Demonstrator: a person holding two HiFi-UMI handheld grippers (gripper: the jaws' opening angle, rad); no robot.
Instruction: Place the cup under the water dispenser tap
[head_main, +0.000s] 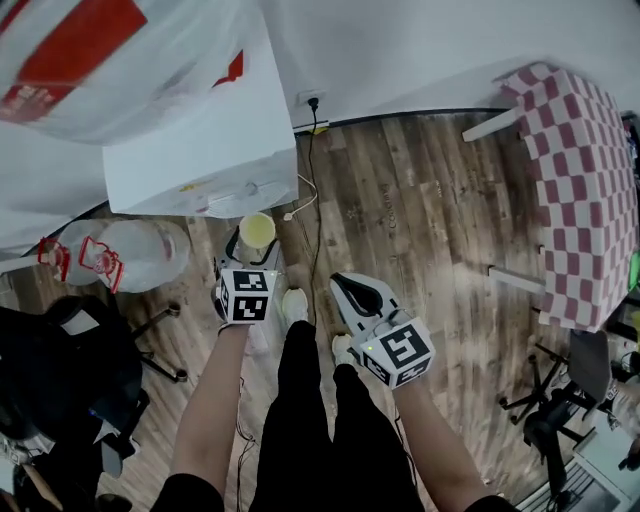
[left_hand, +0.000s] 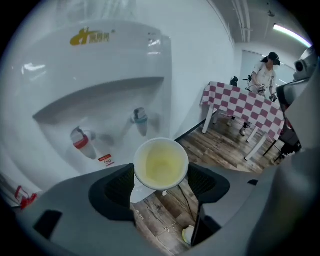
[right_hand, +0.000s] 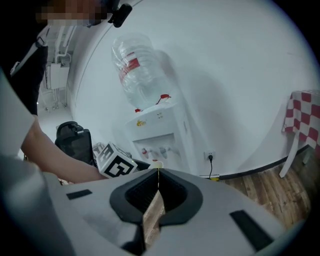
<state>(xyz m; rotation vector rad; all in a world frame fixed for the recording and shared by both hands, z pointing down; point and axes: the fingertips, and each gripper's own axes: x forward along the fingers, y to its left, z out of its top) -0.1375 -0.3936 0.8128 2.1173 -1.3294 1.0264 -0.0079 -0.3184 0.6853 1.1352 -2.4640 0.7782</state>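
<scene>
**Head view.** One water dispenser (head_main: 200, 160) stands against the wall, and one spare bottle (head_main: 130, 255) lies on the floor to its left. There are two grippers. The left gripper (head_main: 254, 246) holds the single cup (head_main: 257, 230) just in front of the dispenser's base. The right gripper (head_main: 352, 288) hangs further back from the dispenser, over the wood floor. One bench with a checked cloth (head_main: 580, 190) stands well to the dispenser's right.

**Left gripper view.** The dispenser front shows two taps, one red tap (left_hand: 80, 140) and one blue tap (left_hand: 140, 120). The fingers (left_hand: 112, 192) are spread moderately and clamp the cup (left_hand: 161, 162) from both sides. The cup is upright with a pale yellow inside. Its rim is near the blue tap, lower and in front of it.

**Right gripper view.** The fingers (right_hand: 145, 192) are pressed together with nothing between them. Beyond them stands the dispenser (right_hand: 160, 135), with one bottle (right_hand: 137, 70) mounted on top.
</scene>
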